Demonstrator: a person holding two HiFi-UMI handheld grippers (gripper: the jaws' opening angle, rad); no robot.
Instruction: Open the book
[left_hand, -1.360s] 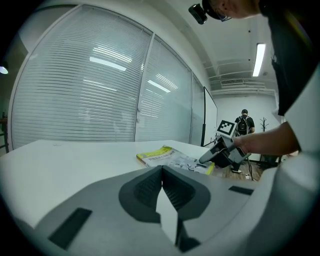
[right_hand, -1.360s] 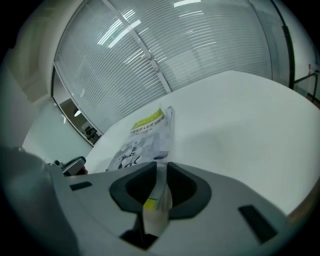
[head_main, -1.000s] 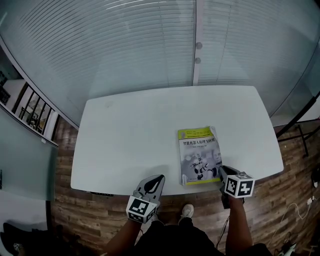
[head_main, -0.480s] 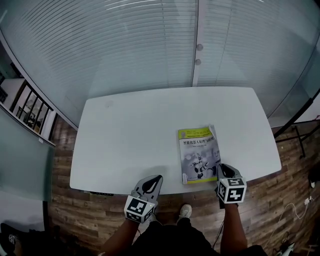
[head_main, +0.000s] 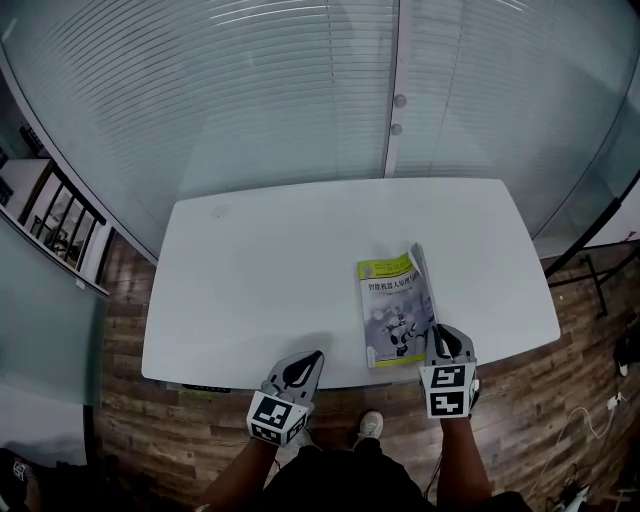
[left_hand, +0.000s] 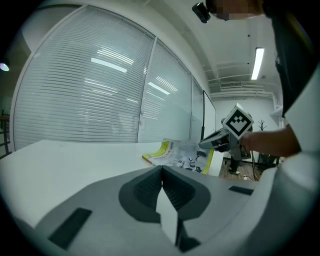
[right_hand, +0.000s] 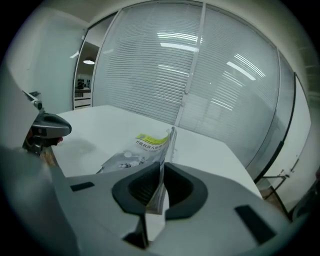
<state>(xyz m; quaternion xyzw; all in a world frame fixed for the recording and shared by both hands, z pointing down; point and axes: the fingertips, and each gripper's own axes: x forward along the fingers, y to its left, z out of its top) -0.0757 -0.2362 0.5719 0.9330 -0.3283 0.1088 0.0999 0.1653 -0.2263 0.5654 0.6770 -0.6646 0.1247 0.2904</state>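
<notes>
A book (head_main: 393, 310) with a yellow-and-grey cover lies near the front right of the white table (head_main: 250, 270). Its right edge is lifted off the table and stands tilted up. My right gripper (head_main: 437, 338) has its jaws closing on the near corner of that lifted cover and pages (right_hand: 161, 165), which sit pinched between the pads. In the left gripper view the book (left_hand: 180, 154) shows raised, with the right gripper (left_hand: 209, 144) at its corner. My left gripper (head_main: 310, 358) hovers at the table's front edge, left of the book, shut with nothing in it (left_hand: 161, 171).
A glass wall with horizontal blinds (head_main: 300, 90) stands behind the table. Wooden floor (head_main: 200, 430) surrounds it, and the person's shoe (head_main: 376, 424) shows below the front edge. A railing (head_main: 55, 215) is at the far left.
My right gripper rose and rolled with the book's right edge in it, so the cover went from flat to tilted up. The left gripper stayed put.
</notes>
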